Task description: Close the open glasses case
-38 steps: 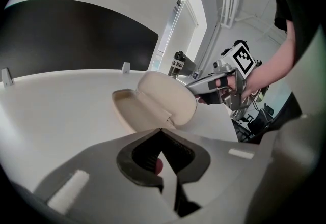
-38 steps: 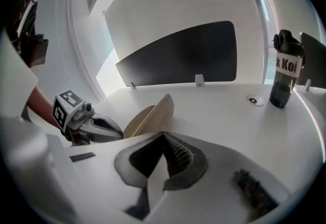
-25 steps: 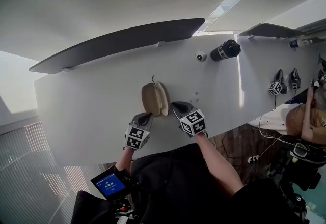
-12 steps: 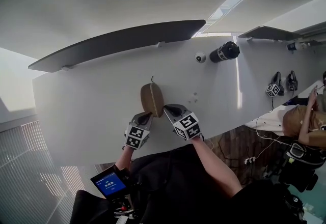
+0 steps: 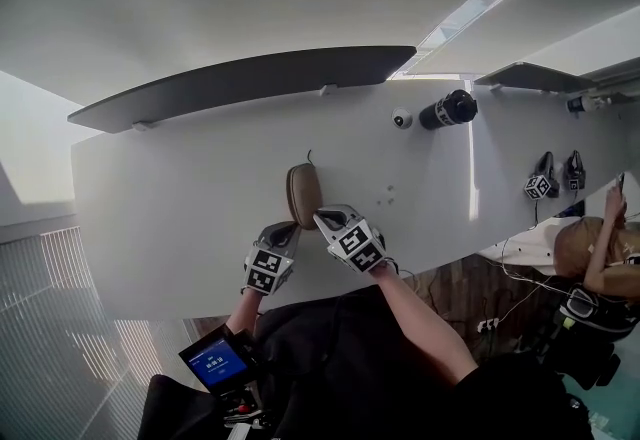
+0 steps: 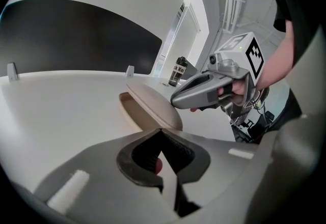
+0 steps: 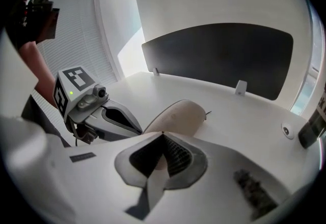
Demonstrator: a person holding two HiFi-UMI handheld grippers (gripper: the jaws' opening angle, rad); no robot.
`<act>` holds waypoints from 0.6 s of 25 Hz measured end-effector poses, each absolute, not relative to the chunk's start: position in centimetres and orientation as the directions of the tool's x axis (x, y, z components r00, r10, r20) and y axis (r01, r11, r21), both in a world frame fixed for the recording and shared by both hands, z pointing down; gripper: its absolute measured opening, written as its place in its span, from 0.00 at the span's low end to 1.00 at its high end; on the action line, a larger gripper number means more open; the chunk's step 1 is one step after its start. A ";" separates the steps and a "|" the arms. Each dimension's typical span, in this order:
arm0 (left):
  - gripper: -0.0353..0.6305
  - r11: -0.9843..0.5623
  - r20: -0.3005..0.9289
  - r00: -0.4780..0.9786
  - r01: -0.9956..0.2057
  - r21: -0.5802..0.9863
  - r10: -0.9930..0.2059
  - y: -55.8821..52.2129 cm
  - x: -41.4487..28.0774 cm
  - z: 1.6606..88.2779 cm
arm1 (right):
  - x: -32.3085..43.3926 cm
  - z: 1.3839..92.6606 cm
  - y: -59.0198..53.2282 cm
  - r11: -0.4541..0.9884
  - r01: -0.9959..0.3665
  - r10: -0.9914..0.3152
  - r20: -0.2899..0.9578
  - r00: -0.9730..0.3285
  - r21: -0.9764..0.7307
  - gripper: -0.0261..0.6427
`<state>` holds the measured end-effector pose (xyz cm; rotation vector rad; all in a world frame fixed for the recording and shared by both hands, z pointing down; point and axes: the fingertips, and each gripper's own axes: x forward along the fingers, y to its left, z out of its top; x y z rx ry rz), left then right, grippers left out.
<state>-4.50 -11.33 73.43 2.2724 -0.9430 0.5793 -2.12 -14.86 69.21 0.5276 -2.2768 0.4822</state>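
Glasses case [image 5: 304, 195] is nearly closed, lid slightly ajar and probably needing a last press, with left tool [image 5: 289, 227] and right tool [image 5: 321, 217] both pinched together, empty.

We see a long white surface [image 5: 180, 198] with a dark panel [image 5: 250, 83] standing along its far edge. Close to the near edge lies a tan glasses case [image 5: 303, 194], its lid slightly lifted from the base. Well apart, toward the far right, a black cylinder [image 5: 449, 111] lies on its side, a small white round object [image 5: 402, 118] just beside it. Further right rest two spare grippers [image 5: 541, 178], side by side.
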 end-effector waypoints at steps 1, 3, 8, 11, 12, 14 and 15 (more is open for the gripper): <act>0.06 -0.566 0.585 0.650 -0.743 0.357 -0.485 -11.3 -4.7 73.1 | -2.3 69.3 -14.9 0.844 -0.504 -0.225 0.732 -0.643 -0.184 0.04; 0.06 -0.574 0.571 0.652 -0.742 0.346 -0.499 -11.3 -4.9 72.3 | -2.7 69.6 -14.8 0.844 -0.500 -0.214 0.733 -0.646 -0.194 0.04; 0.06 -0.589 0.554 0.662 -0.733 0.339 -0.505 -12.0 -3.8 71.5 | -3.6 69.9 -14.8 0.852 -0.480 -0.192 0.729 -0.657 -0.208 0.04; 0.06 -0.593 0.578 0.660 -0.730 0.340 -0.480 -11.9 -3.2 72.3 | -3.7 70.3 -14.5 0.853 -0.471 -0.174 0.727 -0.664 -0.226 0.04; 0.06 -0.595 0.586 0.658 -0.729 0.338 -0.474 -11.8 -3.1 72.6 | -3.8 70.4 -14.4 0.851 -0.471 -0.170 0.724 -0.669 -0.234 0.04; 0.06 -0.597 0.589 0.657 -0.728 0.336 -0.470 -11.8 -3.2 72.8 | -3.9 70.5 -14.4 0.847 -0.471 -0.166 0.718 -0.676 -0.248 0.04; 0.06 -0.598 0.587 0.659 -0.727 0.338 -0.470 -11.8 -3.2 72.8 | -3.9 70.5 -14.4 0.849 -0.468 -0.165 0.718 -0.676 -0.246 0.04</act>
